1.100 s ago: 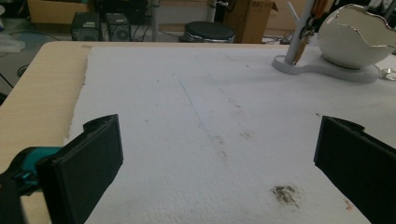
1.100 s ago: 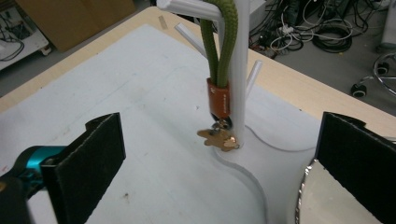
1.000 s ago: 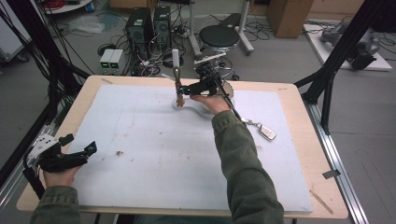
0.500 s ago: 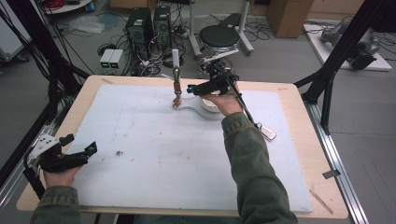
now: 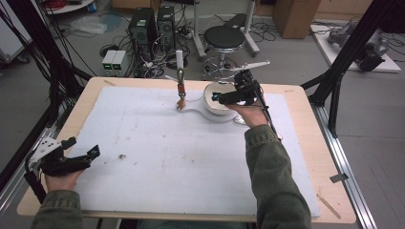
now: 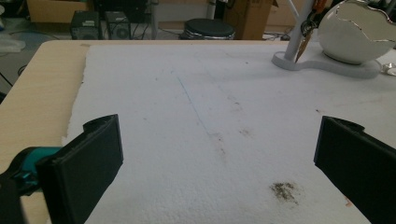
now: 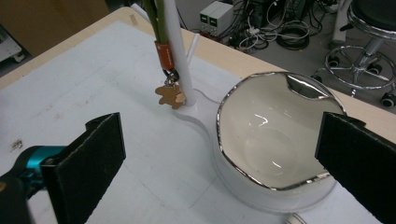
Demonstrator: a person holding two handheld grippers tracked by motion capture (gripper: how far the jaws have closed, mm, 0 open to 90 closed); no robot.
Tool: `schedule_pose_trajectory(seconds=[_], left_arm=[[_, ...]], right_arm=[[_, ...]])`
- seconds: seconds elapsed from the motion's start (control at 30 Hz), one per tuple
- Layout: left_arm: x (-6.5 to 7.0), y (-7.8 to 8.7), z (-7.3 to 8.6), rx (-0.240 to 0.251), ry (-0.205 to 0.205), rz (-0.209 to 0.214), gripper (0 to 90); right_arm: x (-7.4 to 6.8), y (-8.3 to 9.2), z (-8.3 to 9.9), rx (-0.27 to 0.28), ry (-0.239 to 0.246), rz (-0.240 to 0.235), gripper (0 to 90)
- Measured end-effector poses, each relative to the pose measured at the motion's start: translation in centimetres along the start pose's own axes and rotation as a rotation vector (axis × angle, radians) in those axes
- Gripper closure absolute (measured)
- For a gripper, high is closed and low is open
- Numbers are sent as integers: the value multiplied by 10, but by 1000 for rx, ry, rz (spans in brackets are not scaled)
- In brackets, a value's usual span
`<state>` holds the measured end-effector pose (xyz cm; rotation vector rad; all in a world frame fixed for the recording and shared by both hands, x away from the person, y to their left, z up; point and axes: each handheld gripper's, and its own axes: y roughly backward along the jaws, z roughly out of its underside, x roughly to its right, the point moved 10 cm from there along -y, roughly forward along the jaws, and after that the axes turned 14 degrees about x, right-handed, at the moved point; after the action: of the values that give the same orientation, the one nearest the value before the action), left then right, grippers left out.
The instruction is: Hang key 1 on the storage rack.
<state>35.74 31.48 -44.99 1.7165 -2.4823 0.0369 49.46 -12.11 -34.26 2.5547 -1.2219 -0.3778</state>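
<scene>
Right hand-held gripper [image 7: 219,172], jaws wide open, just above white bowl [image 7: 273,135] w/ silver rim.

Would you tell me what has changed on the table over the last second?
The right gripper has drawn back to the right, from the stand post with the hanging strap to above the white bowl; its jaws are open and empty. The left gripper, the stand and the bowl stayed where they were.
</scene>
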Motion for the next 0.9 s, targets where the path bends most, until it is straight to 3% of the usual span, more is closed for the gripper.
schedule_pose_trajectory(seconds=[0.2, 0.53, 0.9], left_arm=[[0, 0, 0, -1, 0, 0, 17], [0, 0, 1, -4, 1, 0, 17], [1, -1, 1, -4, -4, 3, 17]], right_arm=[[15, 9, 11, -9, -7, 20, 5], [31, 14, 21, -31, 29, 48, 5], [62, 13, 54, -74, 60, 79, 5]])
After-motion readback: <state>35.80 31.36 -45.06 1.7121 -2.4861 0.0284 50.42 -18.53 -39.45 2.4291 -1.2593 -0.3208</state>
